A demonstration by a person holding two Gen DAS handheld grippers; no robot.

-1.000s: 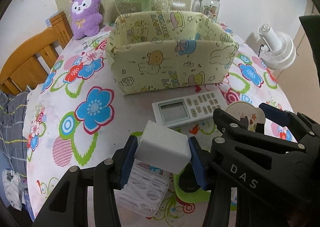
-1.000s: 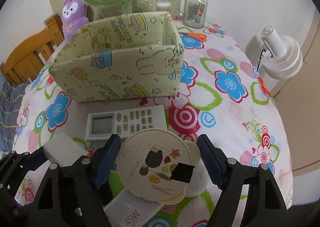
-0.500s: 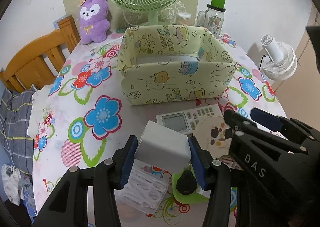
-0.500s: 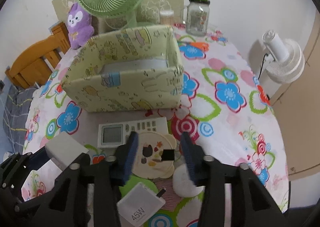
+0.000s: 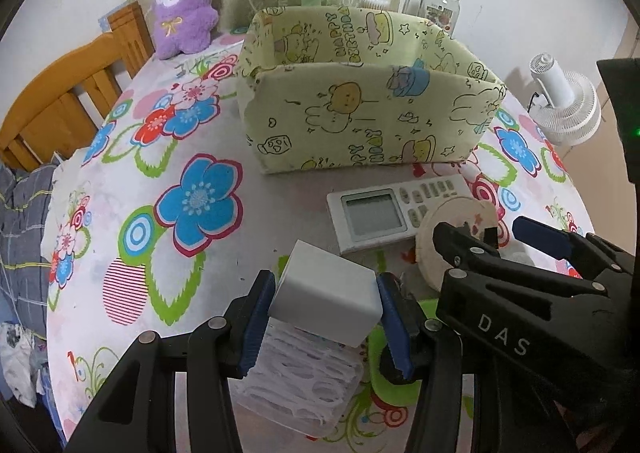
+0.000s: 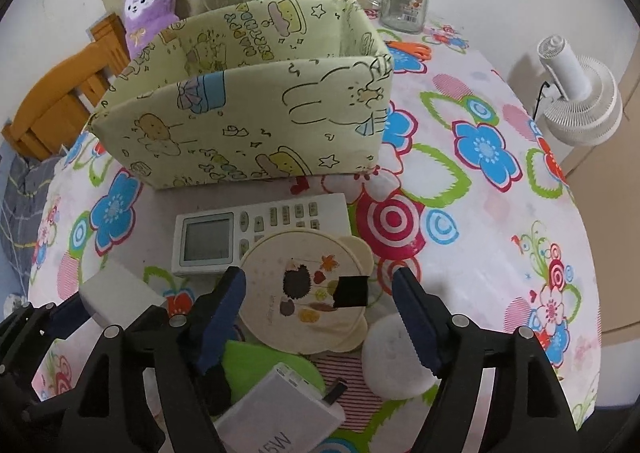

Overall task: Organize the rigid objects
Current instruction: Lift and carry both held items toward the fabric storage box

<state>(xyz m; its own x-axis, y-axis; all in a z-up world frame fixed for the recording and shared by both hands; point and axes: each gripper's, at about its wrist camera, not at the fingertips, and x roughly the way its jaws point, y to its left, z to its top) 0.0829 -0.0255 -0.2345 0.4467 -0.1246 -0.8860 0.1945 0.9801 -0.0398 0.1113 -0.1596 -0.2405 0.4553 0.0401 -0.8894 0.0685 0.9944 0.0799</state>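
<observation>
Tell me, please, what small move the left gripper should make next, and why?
Probably carry it forward over the yellow fabric box: the left gripper is already shut on the white block, and the box stands open-topped just beyond the remote.

We see a pale yellow-green box (image 5: 360, 121) w/ cartoon bear & rabbit prints. Tabletop (image 5: 192, 157) cloth: white w/ blue, red & green flowers. White cube (image 5: 326, 295), white remote (image 6: 256, 231), cream round lid (image 6: 308, 293) w/ hedgehog pic, purple plush (image 5: 184, 1), blue-padded black fingers (image 5: 394, 329).
</observation>
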